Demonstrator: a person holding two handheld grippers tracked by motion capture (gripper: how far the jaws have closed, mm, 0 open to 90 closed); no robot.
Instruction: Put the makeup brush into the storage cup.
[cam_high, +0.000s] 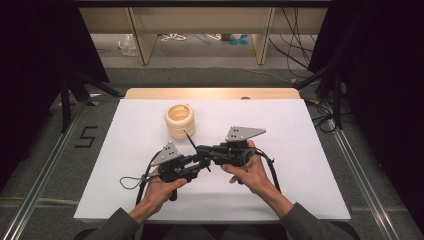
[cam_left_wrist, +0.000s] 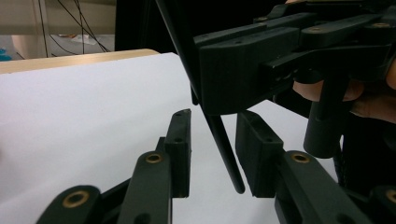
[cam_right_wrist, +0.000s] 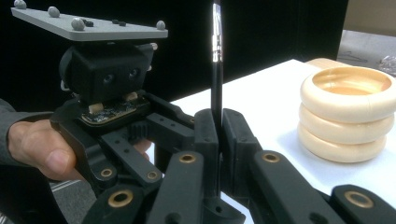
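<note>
One slim, glossy black rod (cam_right_wrist: 216, 60) is pinched upright in the right gripper (cam_right_wrist: 219, 135); the left gripper (cam_left_wrist: 212, 149) jaws stand spread beside its tip. Three stacked cream rings (cam_high: 180, 121) are set on the matte white tabletop (cam_high: 300, 150)

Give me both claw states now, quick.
Left claw: open, jaws either side of the thin black stick, not pressing.
Right claw: shut on that stick.

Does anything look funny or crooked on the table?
Yes: the thin black stick leans slanted instead of standing straight, pinched in the right gripper. The left gripper sits around its lower end without squeezing it. The stack of cream rings looks neat.
</note>
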